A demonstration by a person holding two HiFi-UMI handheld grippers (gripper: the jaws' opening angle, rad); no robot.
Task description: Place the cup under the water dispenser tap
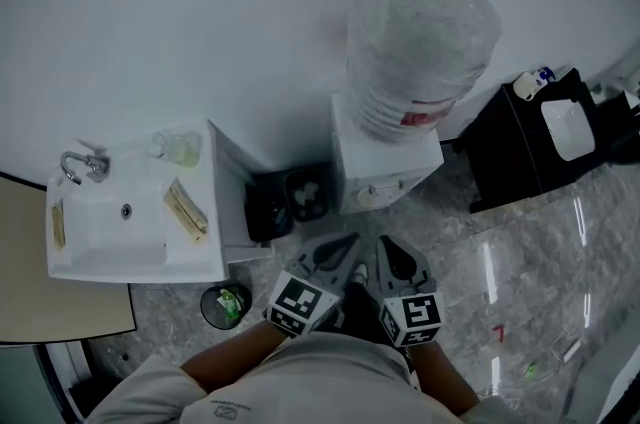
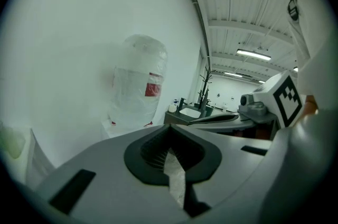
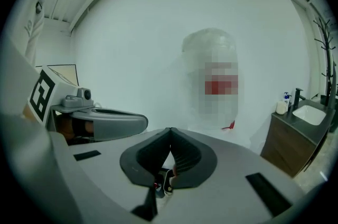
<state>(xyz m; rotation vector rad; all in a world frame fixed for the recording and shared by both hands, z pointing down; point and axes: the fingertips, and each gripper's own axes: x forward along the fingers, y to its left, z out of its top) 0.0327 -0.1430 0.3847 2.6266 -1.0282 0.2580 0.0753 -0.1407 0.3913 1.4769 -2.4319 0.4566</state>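
Plainly, both the left gripper point(image 2: 170, 128) and right gripper point(image 3: 170, 130) are closed tight, holding nothing.

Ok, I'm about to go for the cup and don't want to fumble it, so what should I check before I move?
1. Empty left gripper: ok, jaws together, nothing between them.
2. Empty right gripper: ok, jaws together, nothing between them.
3. Jaws open for a grasp: not ok, both are shut.
4. Cup found: cannot tell; a pale translucent container on the sink counter might be it.
5. Space under the tap of the water dispenser free: cannot tell from above.
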